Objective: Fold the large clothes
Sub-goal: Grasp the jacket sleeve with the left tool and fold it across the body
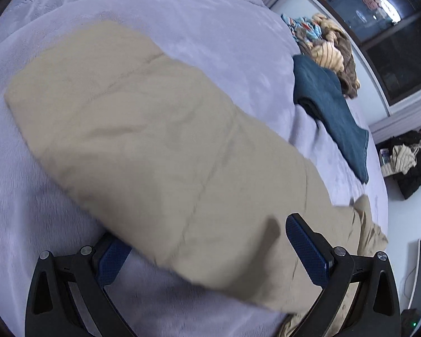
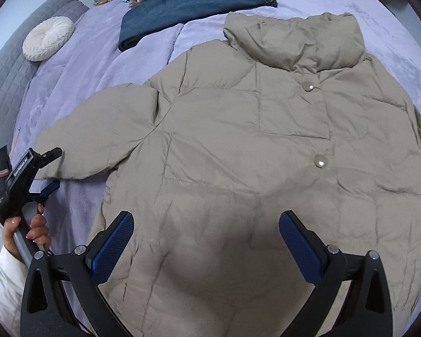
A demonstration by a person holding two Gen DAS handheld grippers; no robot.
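Beige quilted jacket (image 2: 238,146); lavender bedspread (image 2: 70,90); dark blue towel (image 2: 188,8), top centre; white round cushion (image 2: 48,38), upper left; blue textured pads (image 2: 300,247).

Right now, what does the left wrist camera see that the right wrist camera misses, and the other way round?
Only the left wrist view shows the dark window and the black pile of clothes beside the bed. Only the right wrist view shows the jacket's collar, its snap buttons, the round white cushion and the hand holding the left gripper. Both show the beige puffer jacket, the folded blue garment and the lavender blanket.
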